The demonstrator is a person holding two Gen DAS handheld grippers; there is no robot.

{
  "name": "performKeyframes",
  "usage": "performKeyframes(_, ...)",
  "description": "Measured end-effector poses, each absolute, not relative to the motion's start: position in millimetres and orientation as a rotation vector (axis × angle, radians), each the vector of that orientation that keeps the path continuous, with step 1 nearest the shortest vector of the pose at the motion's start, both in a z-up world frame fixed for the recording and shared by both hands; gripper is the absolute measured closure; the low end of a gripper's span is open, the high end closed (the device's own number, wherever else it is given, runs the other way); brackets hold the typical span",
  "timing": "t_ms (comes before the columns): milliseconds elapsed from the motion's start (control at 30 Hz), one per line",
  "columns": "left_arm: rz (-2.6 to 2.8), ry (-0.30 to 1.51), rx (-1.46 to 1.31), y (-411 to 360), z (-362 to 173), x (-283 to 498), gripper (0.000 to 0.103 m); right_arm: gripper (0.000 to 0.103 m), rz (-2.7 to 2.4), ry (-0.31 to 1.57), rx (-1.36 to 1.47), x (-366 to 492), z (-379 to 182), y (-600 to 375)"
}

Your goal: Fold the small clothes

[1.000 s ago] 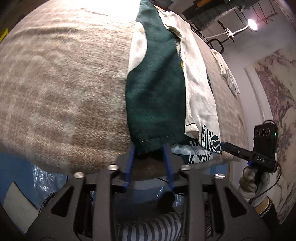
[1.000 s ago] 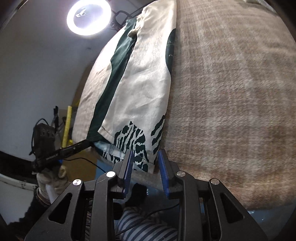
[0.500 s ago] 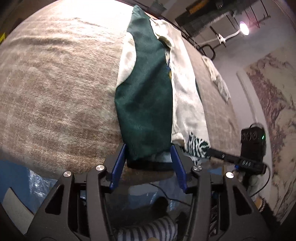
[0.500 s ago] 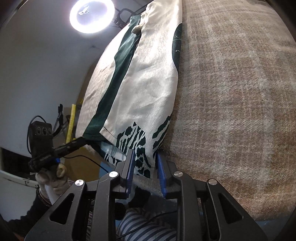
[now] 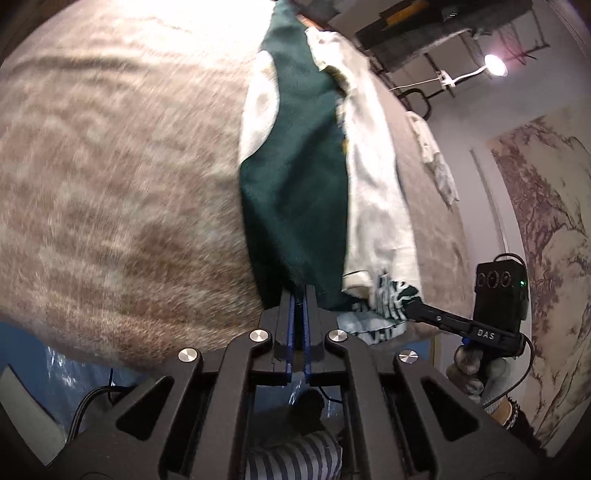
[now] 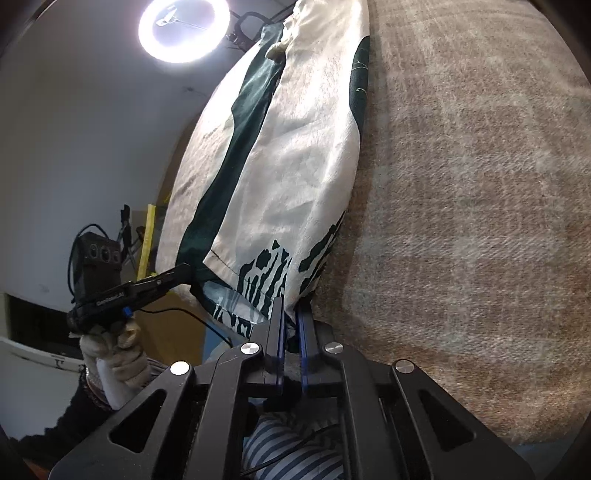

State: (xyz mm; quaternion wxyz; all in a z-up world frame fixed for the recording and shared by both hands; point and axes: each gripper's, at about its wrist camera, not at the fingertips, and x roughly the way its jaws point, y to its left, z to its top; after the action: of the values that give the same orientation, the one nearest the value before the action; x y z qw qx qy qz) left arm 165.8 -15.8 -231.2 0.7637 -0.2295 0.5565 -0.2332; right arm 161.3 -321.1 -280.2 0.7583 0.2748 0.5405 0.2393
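The green-and-cream garment lies lengthwise on the brown plaid blanket, its hem at the near edge, where the left gripper is clamped on the dark green corner and the right gripper appears pinched on the patterned cream corner, 2 holds in all.

A brown plaid blanket covers the counter, and a small pale cloth lies crumpled near its far edge. A ring light glows above, a painted landscape mural fills one wall, and a yellow strip stands upright near the other wall
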Motion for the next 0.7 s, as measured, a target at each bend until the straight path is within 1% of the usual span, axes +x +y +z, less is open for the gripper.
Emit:
performKeyframes(400, -0.520, 1.110, -0.540, -13.9, -197.3, 202.5, 0.103, 0.101, 0.520, 1.011, 0.655, 197.4, -234.5, -342.2)
performKeyframes(700, -0.512, 1.071, -0.518, -21.6, -182.3, 246.3, 0.103, 0.101, 0.489, 0.939, 0.666, 244.3, -218.2, -357.0)
